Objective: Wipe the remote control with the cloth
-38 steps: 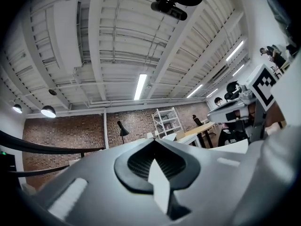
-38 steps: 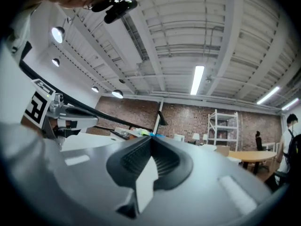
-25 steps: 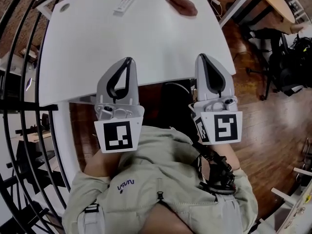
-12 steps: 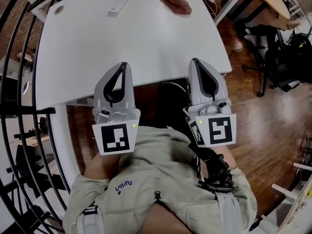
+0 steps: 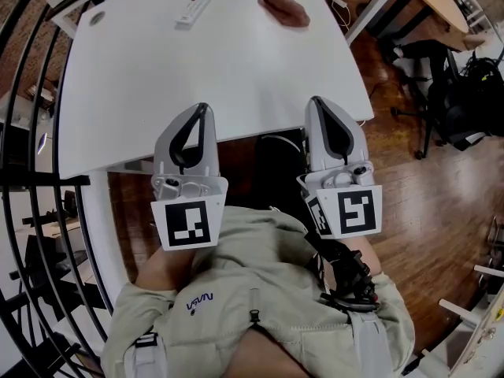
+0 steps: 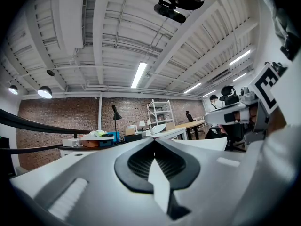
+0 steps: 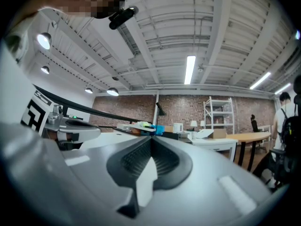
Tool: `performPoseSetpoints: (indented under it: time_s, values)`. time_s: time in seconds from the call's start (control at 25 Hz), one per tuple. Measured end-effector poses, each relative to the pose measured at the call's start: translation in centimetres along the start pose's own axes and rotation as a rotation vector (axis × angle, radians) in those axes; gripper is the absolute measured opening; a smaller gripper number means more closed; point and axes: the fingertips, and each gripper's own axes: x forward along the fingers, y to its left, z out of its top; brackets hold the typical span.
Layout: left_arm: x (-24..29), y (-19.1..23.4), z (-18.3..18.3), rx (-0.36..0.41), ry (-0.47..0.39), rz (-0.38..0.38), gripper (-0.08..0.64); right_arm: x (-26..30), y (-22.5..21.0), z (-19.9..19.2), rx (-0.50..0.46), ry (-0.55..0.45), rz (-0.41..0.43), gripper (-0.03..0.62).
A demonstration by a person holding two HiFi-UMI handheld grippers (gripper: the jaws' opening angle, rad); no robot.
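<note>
Slim white plastic remote control (image 5: 193,8) and crumpled reddish-brown cloth (image 5: 283,5) lying apart near far edge of white table (image 5: 197,69). Left gripper (image 5: 204,109), right gripper (image 5: 315,101): jaws together, empty, at near edge. Risk: reaching w/ jaws unopened, shoving cloth or remote off far edge.

a white table (image 5: 197,77) fills the upper middle of the head view, with a round grey grommet (image 5: 97,18) near its upper left corner and a white cable (image 5: 340,2) at its upper right edge. curved black railing bars (image 5: 24,211) sweep down the left side, and at the right a black office chair (image 5: 421,53) and a black bag (image 5: 472,93) stand on the wooden floor (image 5: 441,203). across the middle of the left gripper view runs a brick wall (image 6: 61,121), with a black desk lamp (image 6: 115,114) and a white shelf unit (image 6: 160,112) before it and a lit strip light (image 6: 139,74) above.
</note>
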Motion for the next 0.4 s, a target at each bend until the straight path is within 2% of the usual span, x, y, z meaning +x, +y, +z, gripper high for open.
performPoseSetpoints:
  time_s: [0.4]
  values:
    - [0.02, 0.11, -0.13, 0.006, 0.003, -0.004, 0.003, 0.04, 0.53, -0.24, -0.001, 0.011, 0.016, 0.000]
